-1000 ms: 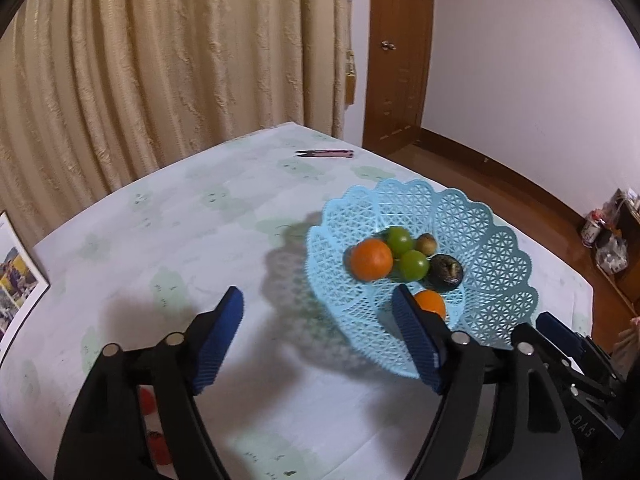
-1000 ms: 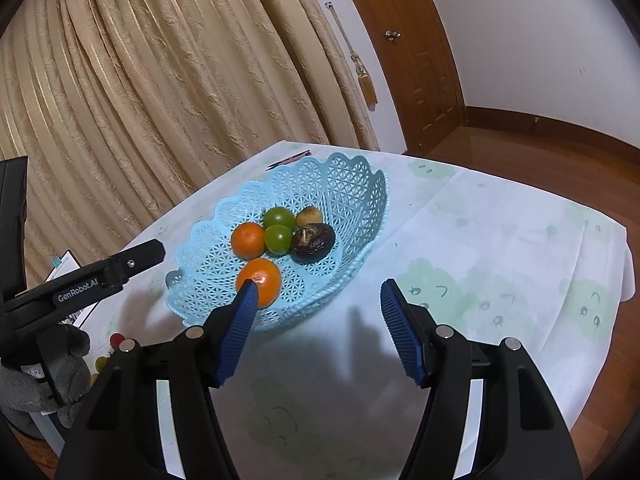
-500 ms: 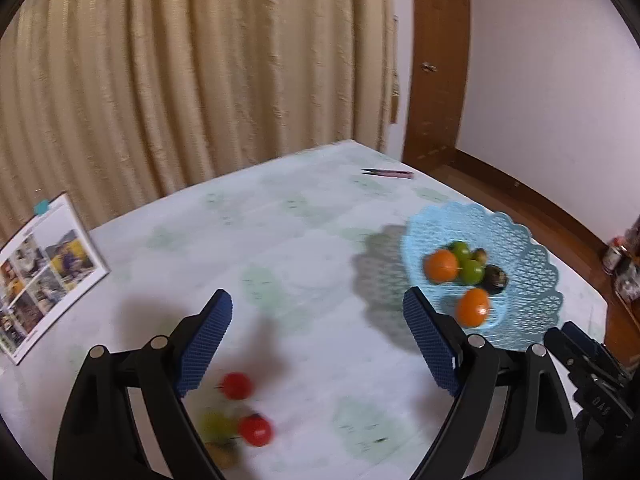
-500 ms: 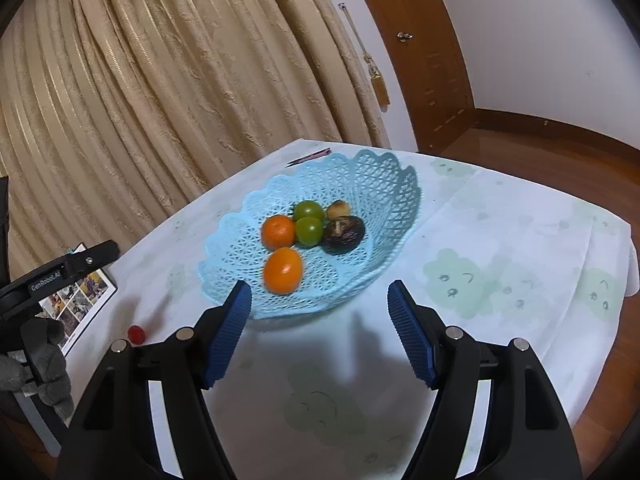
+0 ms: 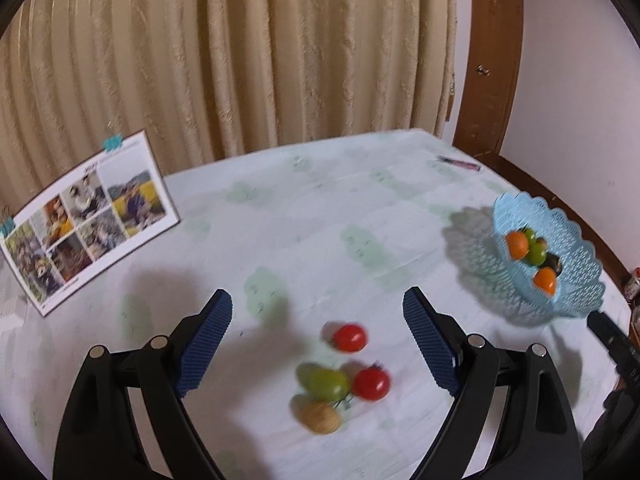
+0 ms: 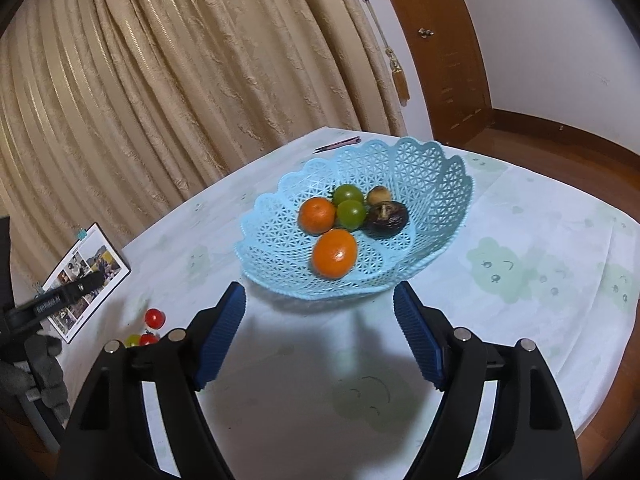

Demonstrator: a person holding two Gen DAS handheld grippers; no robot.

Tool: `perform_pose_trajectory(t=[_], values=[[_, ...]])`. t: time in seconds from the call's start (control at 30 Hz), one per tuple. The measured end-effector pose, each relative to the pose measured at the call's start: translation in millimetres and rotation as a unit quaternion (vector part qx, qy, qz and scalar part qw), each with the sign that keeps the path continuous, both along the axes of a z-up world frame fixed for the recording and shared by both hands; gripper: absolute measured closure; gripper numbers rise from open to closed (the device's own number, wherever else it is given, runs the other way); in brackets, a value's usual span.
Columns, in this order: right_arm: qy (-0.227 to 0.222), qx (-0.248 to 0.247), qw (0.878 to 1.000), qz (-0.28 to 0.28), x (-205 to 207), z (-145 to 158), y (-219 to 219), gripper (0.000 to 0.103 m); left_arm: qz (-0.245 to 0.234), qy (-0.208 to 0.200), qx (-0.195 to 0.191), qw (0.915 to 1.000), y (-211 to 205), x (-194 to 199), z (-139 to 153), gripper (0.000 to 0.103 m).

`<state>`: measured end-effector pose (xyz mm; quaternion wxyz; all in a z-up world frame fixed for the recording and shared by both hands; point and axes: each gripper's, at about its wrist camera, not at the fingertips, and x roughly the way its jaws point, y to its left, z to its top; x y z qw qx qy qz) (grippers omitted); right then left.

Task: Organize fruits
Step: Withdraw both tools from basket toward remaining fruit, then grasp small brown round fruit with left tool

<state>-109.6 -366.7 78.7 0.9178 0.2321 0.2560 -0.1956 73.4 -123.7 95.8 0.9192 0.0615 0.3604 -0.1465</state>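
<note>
Fruits (image 5: pixel 340 376) lie on our tabletop (image 5: pixel 320 220) under our wide, empty left tool (image 5: pixel 318 344). Our right tool (image 6: pixel 320 336) is opening, empty, near the basket (image 6: pixel 440 184).

A photo calendar (image 5: pixel 90 220) stands tilted near the left edge of the tabletop (image 5: pixel 320 208), which is covered with a white cloth printed with pale green figures. A slim pink and dark pen-like thing (image 5: pixel 460 163) lies flat near the far right corner; what it is cannot be told. Beige curtains (image 5: pixel 240 60) hang behind the far edge, with a tassel cord (image 6: pixel 394 60) beside them and a brown wooden door (image 6: pixel 440 40) with a small knob to their right.
</note>
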Motion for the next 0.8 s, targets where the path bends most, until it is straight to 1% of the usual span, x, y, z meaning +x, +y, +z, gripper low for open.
perform_pose_trajectory(t=[0.4, 0.6, 0.7, 0.77, 0.8], values=[[0.016, -0.002, 0.999, 0.038, 16.0, -2.8, 25.3, 0.025, 0.006, 0.046, 0.014, 0.9988, 29.8, -21.1, -41.0, 0.016], [0.024, -0.007, 0.998, 0.06, 23.3, -3.7, 41.1, 0.025, -0.004, 0.065, 0.018, 0.9977, 31.6, -30.6, -58.5, 0.016], [0.028, -0.008, 0.997, 0.071, 26.1, -5.1, 46.9, 0.025, -0.014, 0.075, 0.015, 0.997, 29.9, -33.7, -64.8, 0.022], [0.031, -0.007, 0.997, 0.075, 28.2, -6.5, 49.3, 0.025, -0.02, 0.08, 0.014, 0.9965, 28.1, -34.4, -67.7, 0.03], [0.033, -0.006, 0.996, 0.078, 29.4, -7.4, 50.5, 0.025, -0.023, 0.083, 0.014, 0.9962, 26.9, -34.7, -69.4, 0.031]])
